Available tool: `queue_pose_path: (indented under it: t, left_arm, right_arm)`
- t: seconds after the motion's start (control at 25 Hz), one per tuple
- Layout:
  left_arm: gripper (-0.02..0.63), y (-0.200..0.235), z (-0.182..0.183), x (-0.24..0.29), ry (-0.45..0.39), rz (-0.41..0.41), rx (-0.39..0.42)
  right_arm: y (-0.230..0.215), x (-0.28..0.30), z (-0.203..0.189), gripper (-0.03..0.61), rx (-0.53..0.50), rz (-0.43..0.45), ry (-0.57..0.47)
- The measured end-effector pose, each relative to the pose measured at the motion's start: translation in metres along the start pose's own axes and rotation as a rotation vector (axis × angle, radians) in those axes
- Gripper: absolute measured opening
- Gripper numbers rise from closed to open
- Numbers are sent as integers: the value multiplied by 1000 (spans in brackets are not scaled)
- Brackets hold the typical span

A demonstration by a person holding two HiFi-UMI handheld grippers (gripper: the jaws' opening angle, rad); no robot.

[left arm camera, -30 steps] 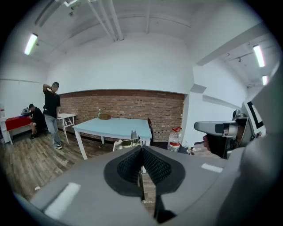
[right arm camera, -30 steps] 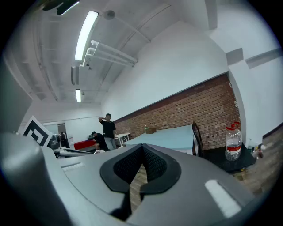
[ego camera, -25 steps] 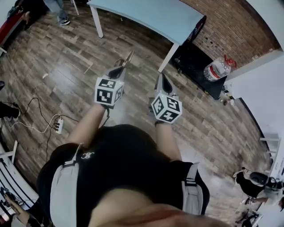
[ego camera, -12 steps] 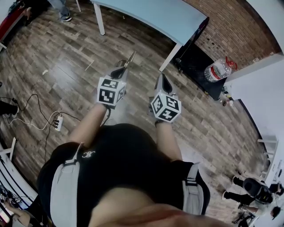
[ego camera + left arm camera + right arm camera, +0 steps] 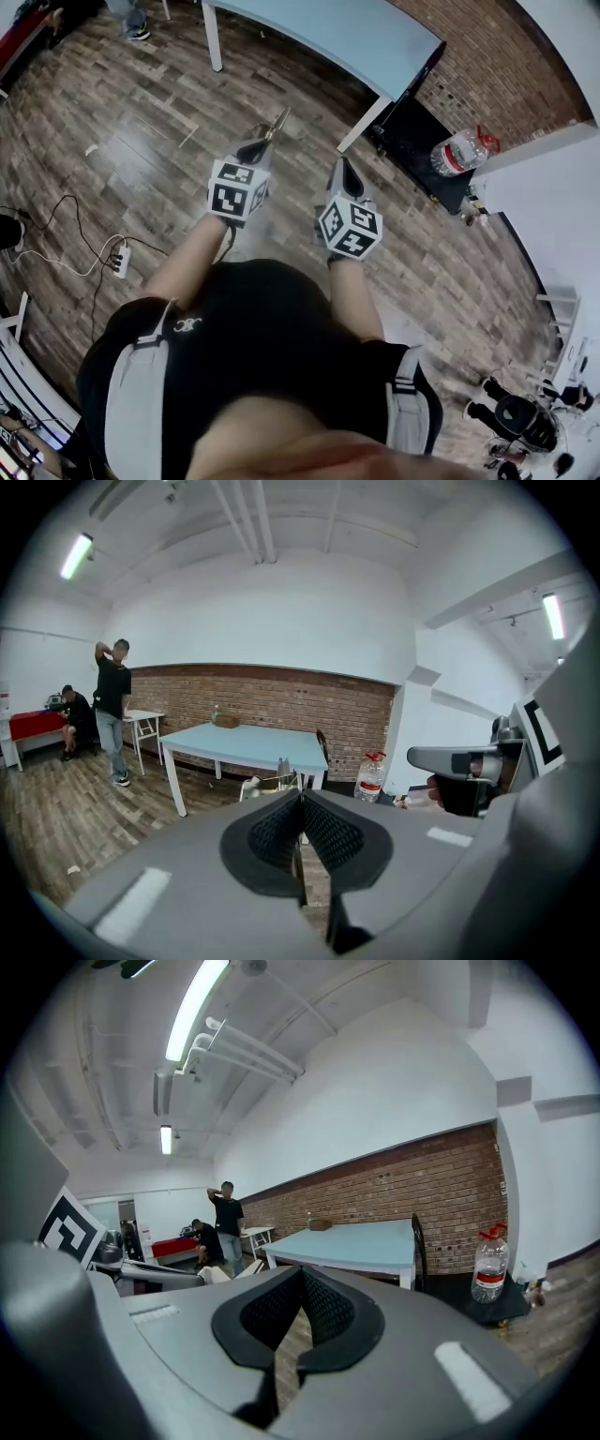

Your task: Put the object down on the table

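Found the left gripper (image 5: 255,145) clamped shut on a slim metal object (image 5: 275,123). Saw that object projecting past the jaw tips toward the upper centre of the head view. Could not identify it further. Found the right gripper (image 5: 341,163) just beside it at centre frame, jaws closed together with nothing between them. Located both above wooden floor (image 5: 141,131), with the light blue table (image 5: 356,37) well apart along the top edge of the head view.

Judged the step in hand as the carry toward the table: object held aloft, not yet over the tabletop, not yet set down. Judged the next move to call for bringing the left gripper over a bare part of the tabletop, lowering until the object rests on the surface, and only then parting the jaws. Expected a thin, rigid piece to tip or slide if released high, so advised a low release.

Read from the head view only: the stretch of floor between grippers and table, the forearms and torso at lower frame, and a power strip (image 5: 120,263) with its cable at the left edge. Read from the gripper views only: the pad faces meeting at the tips, the table side-on at mid frame, a small box (image 5: 225,721) on its far end, and two people (image 5: 111,705) shown whole at the left. Picked up the right gripper at the right edge of the left gripper view, and the left gripper at the lower left of the right gripper view.
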State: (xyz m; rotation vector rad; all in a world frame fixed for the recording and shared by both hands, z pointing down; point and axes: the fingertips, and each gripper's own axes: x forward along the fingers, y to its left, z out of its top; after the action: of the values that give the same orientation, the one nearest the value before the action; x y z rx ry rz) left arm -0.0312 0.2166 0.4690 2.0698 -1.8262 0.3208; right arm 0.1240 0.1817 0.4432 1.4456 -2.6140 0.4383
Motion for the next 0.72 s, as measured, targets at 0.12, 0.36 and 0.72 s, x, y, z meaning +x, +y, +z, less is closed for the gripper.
queue_pose_path:
  t: [0.12, 0.36, 0.72]
  left_arm:
    - [5, 16, -1, -2, 5, -12, 9]
    - [5, 47, -1, -5, 14, -37, 42]
    - [5, 87, -5, -6, 31, -53, 43]
  right_arm:
    - [14, 7, -3, 15, 4, -8, -1]
    - [41, 23, -9, 15, 23, -33, -14]
    - [68, 38, -18, 15, 24, -60, -7]
